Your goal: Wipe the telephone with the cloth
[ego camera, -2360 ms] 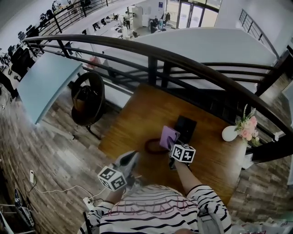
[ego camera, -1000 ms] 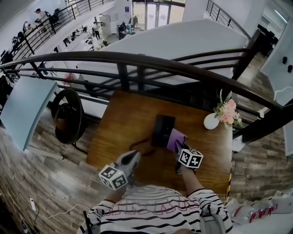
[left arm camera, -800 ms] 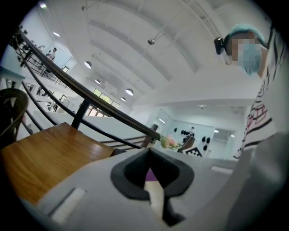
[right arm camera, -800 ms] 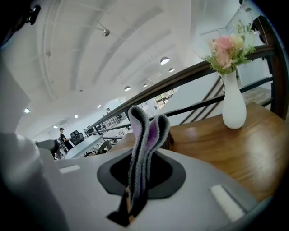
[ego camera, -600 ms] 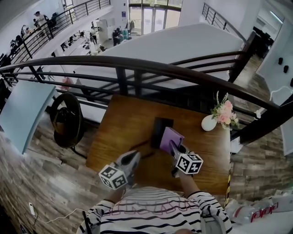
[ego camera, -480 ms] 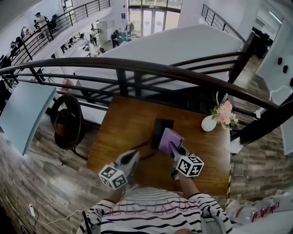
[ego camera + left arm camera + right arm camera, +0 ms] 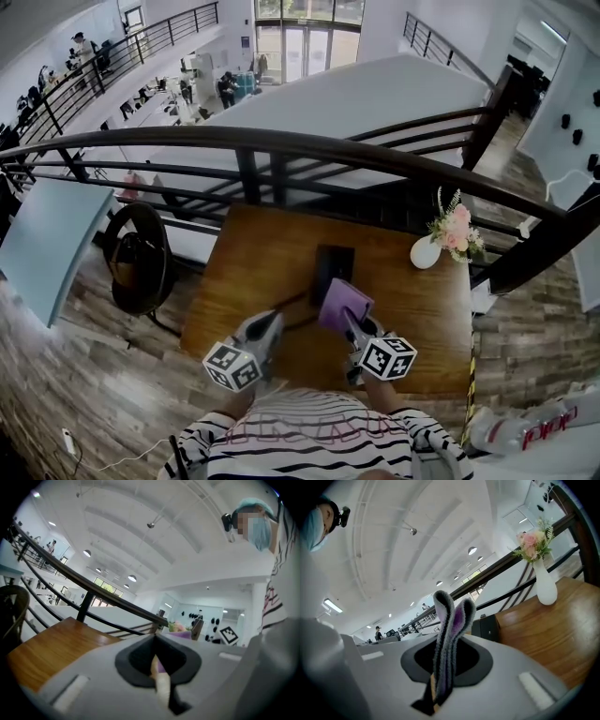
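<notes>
Right gripper (image 7: 432, 694): jaws clamped on the cloth (image 7: 450, 620). It's purple with a grey edge, doubled over, and the fold stands up out of the jaws. Left gripper (image 7: 161, 686): jaws pressed together, nothing between them. It's low over the near left part of the table (image 7: 253, 253), well short of the phone (image 7: 333, 265).

From my head view, the cloth covers the phone's near right corner. I can't tell whether it's touching or just above. The phone is a black box lying mid-table, long side pointing away from me, with a dark cord (image 7: 298, 302) trailing off its near left side toward the left gripper.

A white vase (image 7: 424, 251) with pink flowers (image 7: 453, 225) stands at the far right of the table, well apart from the phone. A dark railing (image 7: 281, 145) runs along the far edge of the table.
</notes>
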Demonstrator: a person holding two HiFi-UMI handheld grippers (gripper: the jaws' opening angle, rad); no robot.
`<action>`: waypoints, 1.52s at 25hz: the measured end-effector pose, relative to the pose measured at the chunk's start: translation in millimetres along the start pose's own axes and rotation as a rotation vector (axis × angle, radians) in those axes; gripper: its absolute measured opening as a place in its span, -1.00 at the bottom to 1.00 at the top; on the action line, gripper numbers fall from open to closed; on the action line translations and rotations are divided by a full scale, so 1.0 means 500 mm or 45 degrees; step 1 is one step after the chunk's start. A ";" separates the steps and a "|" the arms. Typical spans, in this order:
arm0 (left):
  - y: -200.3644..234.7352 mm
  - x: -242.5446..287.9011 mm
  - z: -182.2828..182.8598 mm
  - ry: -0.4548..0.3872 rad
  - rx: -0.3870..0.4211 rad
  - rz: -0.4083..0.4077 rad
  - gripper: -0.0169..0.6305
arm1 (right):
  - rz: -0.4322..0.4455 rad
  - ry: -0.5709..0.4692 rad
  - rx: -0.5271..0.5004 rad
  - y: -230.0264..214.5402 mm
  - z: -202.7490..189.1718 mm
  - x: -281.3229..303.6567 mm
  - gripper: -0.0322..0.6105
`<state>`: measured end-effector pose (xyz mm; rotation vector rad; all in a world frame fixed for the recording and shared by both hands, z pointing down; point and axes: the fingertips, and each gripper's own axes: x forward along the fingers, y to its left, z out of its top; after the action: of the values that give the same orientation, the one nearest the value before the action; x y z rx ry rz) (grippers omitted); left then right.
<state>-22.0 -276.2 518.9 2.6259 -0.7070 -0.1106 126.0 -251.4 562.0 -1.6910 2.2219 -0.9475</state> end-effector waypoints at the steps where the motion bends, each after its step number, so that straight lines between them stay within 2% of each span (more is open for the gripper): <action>1: 0.000 -0.004 -0.001 0.002 0.000 0.006 -0.95 | 0.000 -0.002 0.005 0.004 -0.003 -0.004 -0.78; 9: 0.013 -0.047 -0.010 0.006 -0.018 0.013 -0.95 | -0.020 0.001 0.038 0.027 -0.045 -0.020 -0.78; 22: 0.013 -0.102 -0.026 0.032 -0.053 0.003 -0.95 | -0.048 0.002 0.006 0.060 -0.084 -0.029 -0.78; 38: 0.021 -0.106 -0.024 0.030 -0.077 0.007 -0.95 | -0.048 0.013 0.010 0.066 -0.080 -0.020 -0.79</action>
<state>-70.7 -253.5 532.4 2.5630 -0.6923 -0.0974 82.7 -222.6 571.2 -1.7344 2.1972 -0.9740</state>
